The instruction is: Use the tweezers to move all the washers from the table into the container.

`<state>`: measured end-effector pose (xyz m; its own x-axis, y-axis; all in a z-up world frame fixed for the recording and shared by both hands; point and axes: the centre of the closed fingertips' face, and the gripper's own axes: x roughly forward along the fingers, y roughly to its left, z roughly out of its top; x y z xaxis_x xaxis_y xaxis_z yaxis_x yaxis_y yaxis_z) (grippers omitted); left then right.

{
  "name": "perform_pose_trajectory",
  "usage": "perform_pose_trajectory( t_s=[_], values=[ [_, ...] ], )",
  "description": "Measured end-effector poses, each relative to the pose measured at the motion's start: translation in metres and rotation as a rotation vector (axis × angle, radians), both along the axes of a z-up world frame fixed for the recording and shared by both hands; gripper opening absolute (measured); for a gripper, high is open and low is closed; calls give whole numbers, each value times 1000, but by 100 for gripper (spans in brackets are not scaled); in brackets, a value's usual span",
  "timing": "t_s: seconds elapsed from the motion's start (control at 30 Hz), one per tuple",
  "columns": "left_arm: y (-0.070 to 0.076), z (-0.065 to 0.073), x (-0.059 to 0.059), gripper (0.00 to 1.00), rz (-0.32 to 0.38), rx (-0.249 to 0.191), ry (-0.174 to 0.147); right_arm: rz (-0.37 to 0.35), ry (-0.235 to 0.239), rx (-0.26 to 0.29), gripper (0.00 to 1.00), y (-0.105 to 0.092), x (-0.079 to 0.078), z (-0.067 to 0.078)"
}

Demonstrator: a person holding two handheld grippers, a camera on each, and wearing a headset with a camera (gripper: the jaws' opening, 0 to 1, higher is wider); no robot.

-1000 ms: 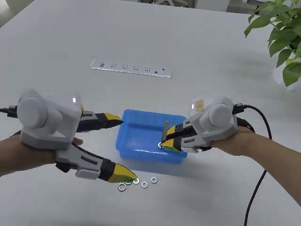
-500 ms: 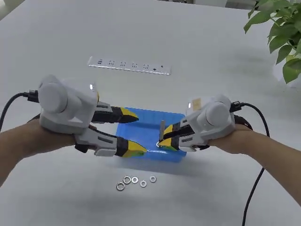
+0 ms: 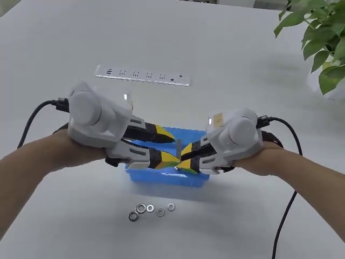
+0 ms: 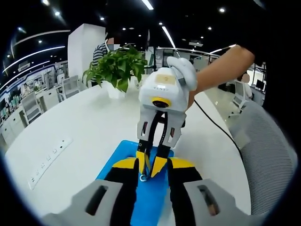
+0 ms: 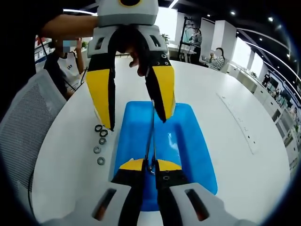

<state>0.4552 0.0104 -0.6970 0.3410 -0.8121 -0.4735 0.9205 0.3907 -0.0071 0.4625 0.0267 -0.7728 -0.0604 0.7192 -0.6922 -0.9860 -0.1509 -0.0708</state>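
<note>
Blue container [image 3: 156, 177] stands on the white surface [image 3: 242, 65]; its contents cannot be made out. Right gripper [image 4: 149, 169] pinches the tweezers [image 5: 151, 134] over it. Left gripper [image 5: 136, 121] faces it, jaws spread. Five washers [image 3: 150, 209] lie on the surface near the container's front wall

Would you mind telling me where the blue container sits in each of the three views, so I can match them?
Head view: blue container at centre, just above the washers.
Left gripper view: blue container at lower centre, between this view's jaws.
Right gripper view: blue container at centre, washers left of it.
Shared landmark: the white power strip.
</note>
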Motion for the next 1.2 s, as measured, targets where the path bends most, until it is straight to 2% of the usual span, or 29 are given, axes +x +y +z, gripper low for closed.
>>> perform_pose_trajectory(
  t_s=[0.23, 0.6, 1.2],
  values=[
    [-1, -1, 3, 18, -27, 20, -27, 14, -5, 1, 9, 0, -1, 0],
    [-3, 0, 5, 7, -43, 24, -30, 43, -23, -7, 10, 0, -2, 0],
    [-5, 1, 7, 6, -54, 37, -28, 61, -53, -21, 13, 1, 0, 4]
  ],
)
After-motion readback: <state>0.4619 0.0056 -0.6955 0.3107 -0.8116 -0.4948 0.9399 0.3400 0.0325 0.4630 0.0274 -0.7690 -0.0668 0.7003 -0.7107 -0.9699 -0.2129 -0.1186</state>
